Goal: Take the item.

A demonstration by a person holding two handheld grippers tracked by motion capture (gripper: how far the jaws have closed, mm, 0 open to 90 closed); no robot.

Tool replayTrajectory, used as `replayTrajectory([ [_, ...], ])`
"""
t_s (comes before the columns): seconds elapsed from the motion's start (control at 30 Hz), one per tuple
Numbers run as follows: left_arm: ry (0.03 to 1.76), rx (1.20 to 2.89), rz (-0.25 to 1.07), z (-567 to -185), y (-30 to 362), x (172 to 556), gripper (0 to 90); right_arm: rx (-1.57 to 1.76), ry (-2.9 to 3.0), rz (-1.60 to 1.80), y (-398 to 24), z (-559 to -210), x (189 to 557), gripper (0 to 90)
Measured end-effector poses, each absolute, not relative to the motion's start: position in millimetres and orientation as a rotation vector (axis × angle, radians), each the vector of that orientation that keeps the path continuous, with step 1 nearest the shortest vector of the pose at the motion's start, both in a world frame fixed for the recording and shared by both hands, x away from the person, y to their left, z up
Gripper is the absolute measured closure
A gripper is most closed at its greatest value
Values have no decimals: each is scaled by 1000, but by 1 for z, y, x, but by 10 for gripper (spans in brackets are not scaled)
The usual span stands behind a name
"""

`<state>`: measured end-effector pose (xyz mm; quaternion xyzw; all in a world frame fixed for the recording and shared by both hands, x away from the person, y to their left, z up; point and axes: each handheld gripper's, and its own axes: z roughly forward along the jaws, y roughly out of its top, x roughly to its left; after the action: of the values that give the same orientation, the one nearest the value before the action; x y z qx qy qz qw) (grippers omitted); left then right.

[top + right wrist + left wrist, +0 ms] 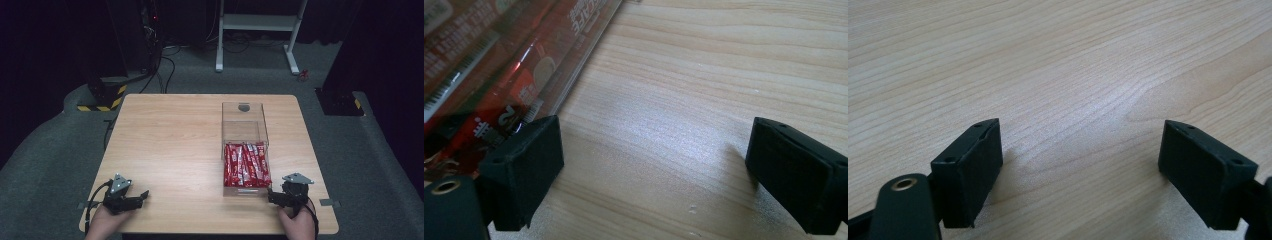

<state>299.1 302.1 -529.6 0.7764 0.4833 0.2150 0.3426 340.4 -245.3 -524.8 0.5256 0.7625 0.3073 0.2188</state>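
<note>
A clear plastic box (244,131) stands on the right half of the wooden table (170,140), with several red packets (246,165) lying in its near end. My left gripper (140,196) rests at the table's near left corner, open, with only bare wood (1078,125) between its jaws. My right gripper (274,196) sits at the near right, just by the box's near right corner, also open. In the right gripper view the box wall and red packets (489,65) lie right beside the left pad (524,167); nothing is between the pads.
Beyond the table's far edge a white metal frame (260,30) stands on grey carpet. A yellow-black striped base (102,97) and cables lie at the far left. A dark stand base (340,102) is at the far right.
</note>
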Motion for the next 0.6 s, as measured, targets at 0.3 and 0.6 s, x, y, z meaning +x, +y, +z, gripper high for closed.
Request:
replayTrajectory([
  [0.3,1263,2018,555,-529,302,299,182,1453,2113,850,-245,-525,340,81],
  [0.6,1265,2018,563,-528,302,299,226,1453,2112,851,-245,-525,340,81],
])
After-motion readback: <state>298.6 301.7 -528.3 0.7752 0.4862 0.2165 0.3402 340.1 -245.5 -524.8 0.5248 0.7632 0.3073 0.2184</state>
